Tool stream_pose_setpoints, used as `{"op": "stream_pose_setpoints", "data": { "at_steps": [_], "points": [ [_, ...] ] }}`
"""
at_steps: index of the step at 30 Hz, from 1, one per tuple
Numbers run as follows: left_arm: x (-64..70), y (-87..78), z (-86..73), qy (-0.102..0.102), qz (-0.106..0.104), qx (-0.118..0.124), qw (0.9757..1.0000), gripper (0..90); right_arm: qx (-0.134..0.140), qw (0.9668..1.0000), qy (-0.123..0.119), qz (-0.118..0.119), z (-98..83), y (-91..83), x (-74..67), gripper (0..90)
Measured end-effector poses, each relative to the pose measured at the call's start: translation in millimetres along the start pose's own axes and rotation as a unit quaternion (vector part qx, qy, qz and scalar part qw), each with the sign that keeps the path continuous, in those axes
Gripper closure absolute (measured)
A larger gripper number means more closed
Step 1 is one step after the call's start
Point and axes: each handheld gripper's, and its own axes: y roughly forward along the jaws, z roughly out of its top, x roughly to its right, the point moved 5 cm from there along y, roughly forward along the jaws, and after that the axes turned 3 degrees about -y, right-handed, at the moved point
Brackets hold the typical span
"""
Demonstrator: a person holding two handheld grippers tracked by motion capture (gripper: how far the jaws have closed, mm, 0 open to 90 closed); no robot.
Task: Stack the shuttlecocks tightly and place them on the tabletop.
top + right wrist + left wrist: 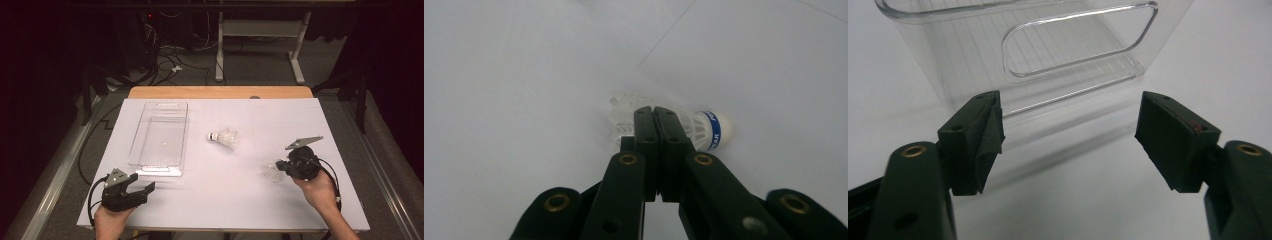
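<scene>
right gripper (pixel 656 117) clamped on shuttlecock (pixel 704 131); left gripper (pixel 1068 135) apart, facing bin (pixel 1048 45)

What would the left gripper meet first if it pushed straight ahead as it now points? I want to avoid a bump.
Probably the clear plastic bin: its handle-cutout end wall stands directly ahead of the open left gripper, with bare table between, though depth is unclear.
</scene>
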Motion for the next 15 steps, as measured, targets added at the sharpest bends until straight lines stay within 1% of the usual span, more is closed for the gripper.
{"op": "stream_pose_setpoints", "data": {
  "at_steps": [8, 15],
  "points": [
    [-0.1, 0.1, 0.1, -0.002, 0.000, 0.000, 1.0000, 28.2, 0.004, 1.0000, 0.000, 0.001, 0.9, -2.3, 0.5, 90.0],
    [0.0, 0.3, 0.0, 0.002, 0.000, -0.001, 1.0000, 28.2, 0.009, 0.9999, -0.001, 0.008, 5.2, -4.0, -1.0, 90.0]
  ]
}}
